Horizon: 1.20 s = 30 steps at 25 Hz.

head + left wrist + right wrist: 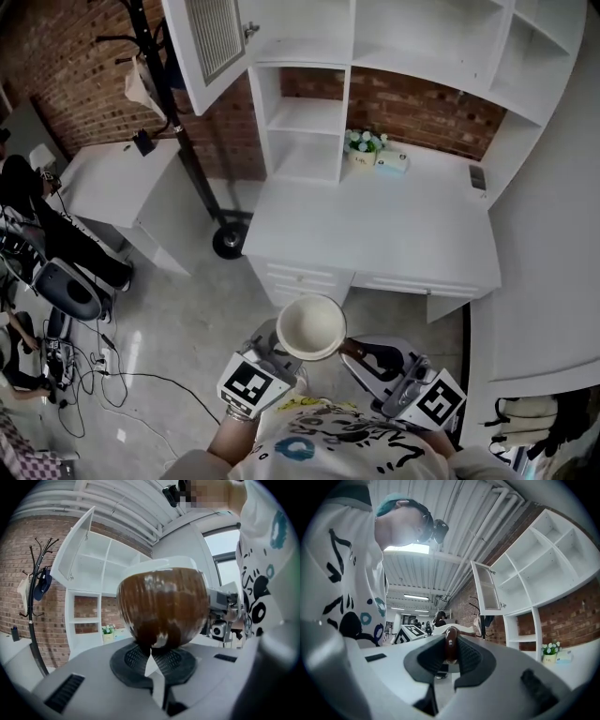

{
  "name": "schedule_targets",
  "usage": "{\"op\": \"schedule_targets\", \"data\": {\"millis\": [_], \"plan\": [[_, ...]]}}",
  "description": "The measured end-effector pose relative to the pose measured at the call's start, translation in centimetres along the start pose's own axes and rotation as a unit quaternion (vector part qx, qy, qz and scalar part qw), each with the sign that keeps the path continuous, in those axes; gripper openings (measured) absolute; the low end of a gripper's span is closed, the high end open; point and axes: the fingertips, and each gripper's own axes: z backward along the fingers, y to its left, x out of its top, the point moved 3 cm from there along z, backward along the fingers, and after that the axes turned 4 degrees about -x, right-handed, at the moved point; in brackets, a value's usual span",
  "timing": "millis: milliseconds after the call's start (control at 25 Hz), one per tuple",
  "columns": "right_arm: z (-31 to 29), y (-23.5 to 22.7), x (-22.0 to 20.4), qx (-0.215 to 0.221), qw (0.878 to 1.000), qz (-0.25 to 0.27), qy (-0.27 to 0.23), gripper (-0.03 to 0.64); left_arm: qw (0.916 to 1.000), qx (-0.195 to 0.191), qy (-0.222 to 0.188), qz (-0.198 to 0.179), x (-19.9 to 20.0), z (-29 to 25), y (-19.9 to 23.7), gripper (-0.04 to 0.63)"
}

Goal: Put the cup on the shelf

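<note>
You had the cup (pixel 310 326) lifted short of the worktop (pixel 375 234), the right gripper (pixel 451 654) with its fingers clamped on the handle (pixel 352 349), the left gripper (pixel 151 652) with its fingers pinched at its base, the shelf (pixel 309 120) not yet reached

No legible txt, nos. or brands anywhere. Black-and-white square markers (pixel 251 386) on the white cubes (pixel 272 380) are patterns only, no letters. Dark print on the small cream flower pot (pixel 361 159) at the white desktop's (pixel 375 234) back edge is too small to read, and the doodles on the white shirt (pixel 328 441) form no clear words.
</note>
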Motion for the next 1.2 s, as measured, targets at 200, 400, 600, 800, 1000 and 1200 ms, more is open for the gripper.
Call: {"op": "schedule_targets", "data": {"millis": [200,400,600,800,1000,1200], "plan": [[-3.1,-1.0,-0.1,-0.012,1.000,0.001,-0.004,0.060,0.9999,-0.012,0.001,-0.004,0.2,0.2,3.3,0.017],[-6.2,-1.7,-0.3,-0.023,1.000,0.006,-0.007,0.060,0.9997,-0.023,-0.003,-0.012,0.4,0.6,6.6,0.017],[-8.8,-2.1,-0.6,-0.031,0.999,0.012,-0.008,0.060,0.9993,-0.032,-0.005,-0.018,0.3,1.1,9.2,0.017],[-10.0,-2.7,-1.3,-0.041,0.999,0.013,-0.005,0.060,0.9991,-0.040,-0.001,-0.015,-0.2,0.8,10.6,0.017],[-10.3,-3.5,-1.5,-0.046,0.999,0.010,0.001,0.060,0.9988,-0.048,-0.001,-0.008,-0.3,0.2,11.2,0.017],[-11.0,-4.6,-2.1,-0.045,0.999,0.003,0.003,0.060,0.9989,-0.047,0.004,-0.002,-0.9,-0.6,12.2,0.017]]}}
